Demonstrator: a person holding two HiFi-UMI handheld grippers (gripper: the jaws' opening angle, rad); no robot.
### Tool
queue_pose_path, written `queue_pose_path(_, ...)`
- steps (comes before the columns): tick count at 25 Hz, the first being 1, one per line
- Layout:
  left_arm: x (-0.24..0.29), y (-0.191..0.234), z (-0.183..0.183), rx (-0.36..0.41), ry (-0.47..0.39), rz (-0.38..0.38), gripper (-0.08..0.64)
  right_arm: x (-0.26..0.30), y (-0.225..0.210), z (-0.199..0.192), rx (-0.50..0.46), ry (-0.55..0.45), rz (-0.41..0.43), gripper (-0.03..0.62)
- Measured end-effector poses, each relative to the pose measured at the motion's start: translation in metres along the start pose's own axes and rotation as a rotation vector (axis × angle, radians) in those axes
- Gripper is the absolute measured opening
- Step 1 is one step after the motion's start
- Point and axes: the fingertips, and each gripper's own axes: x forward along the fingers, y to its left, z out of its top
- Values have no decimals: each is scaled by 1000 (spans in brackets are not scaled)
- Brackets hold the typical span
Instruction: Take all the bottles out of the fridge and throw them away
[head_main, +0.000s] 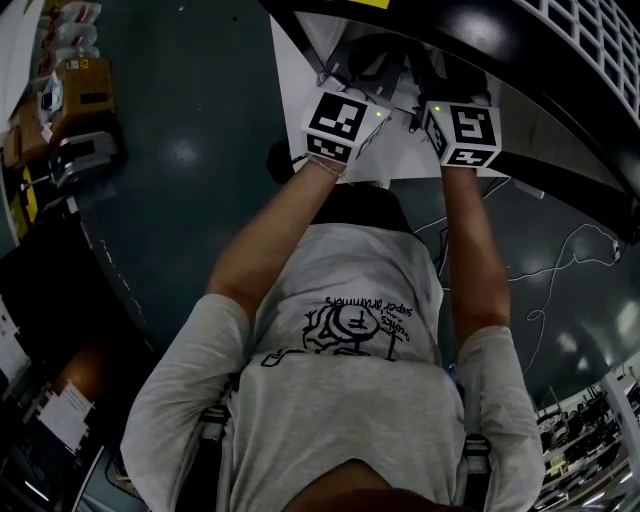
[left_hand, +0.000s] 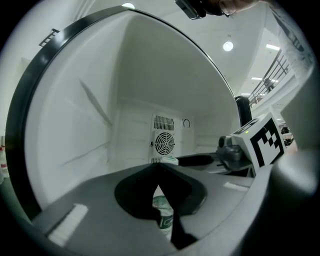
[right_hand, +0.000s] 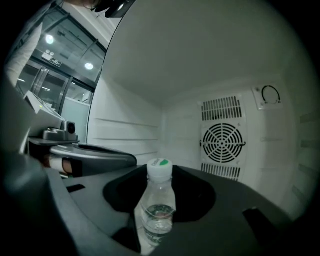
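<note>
We count two grippers, the left gripper (left_hand: 159, 172) and the right gripper (right_hand: 159, 172), and two marker cubes, the left cube (head_main: 340, 125) and the right cube (head_main: 462, 133). We see one fridge (right_hand: 130, 125), one fan grille (right_hand: 223, 142), one person (head_main: 340, 400). Each gripper view shows one bottle (right_hand: 158, 205); whether they are the same bottle we cannot tell.

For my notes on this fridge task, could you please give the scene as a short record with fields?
place: inside the white fridge, fan grille on its back wall
left tongs: nearly together, labelled bottle in their narrow gap, apparently gripped
right tongs: wider apart, capped bottle upright between them; grip unclear
</note>
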Motion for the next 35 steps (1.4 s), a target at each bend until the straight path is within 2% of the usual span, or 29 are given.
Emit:
queue_pose_path(14,-11,-24,15,4,-7,-69,6,-35,9,2,21,43,-12,153)
queue_pose_path(35,-54,-60,74,42,-37,-147,6,-91,34,61,17,45,10,153)
